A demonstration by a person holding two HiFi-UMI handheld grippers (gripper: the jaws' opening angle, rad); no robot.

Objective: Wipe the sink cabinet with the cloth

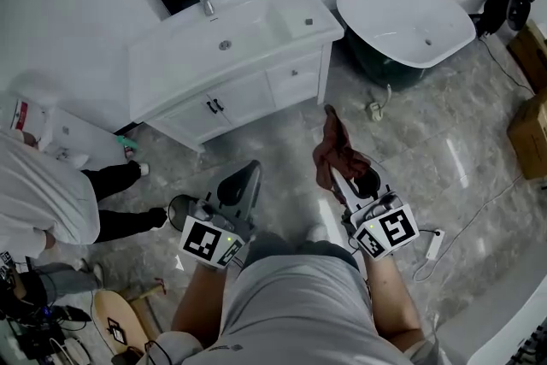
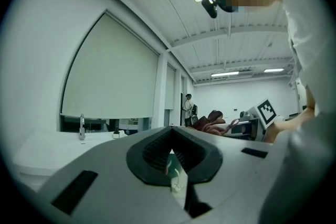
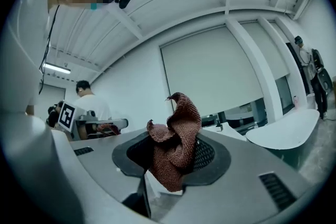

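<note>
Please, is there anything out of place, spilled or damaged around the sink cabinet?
The sink cabinet looks intact, with its doors shut and nothing spilled. Only the floor is untidy: a corded white plug strip lies loose on the tiles, and a small object lies beside the bathtub.

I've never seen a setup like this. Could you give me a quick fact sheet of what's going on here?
Place: bathroom with a glossy grey floor
Right hand-held gripper: shut on a reddish-brown cloth
Left hand-held gripper: shut, nothing held
Sink cabinet: white, doors closed, ahead of both grippers, untouched
Bathtub: white, right of the cabinet
Also present: a person crouching at left
</note>
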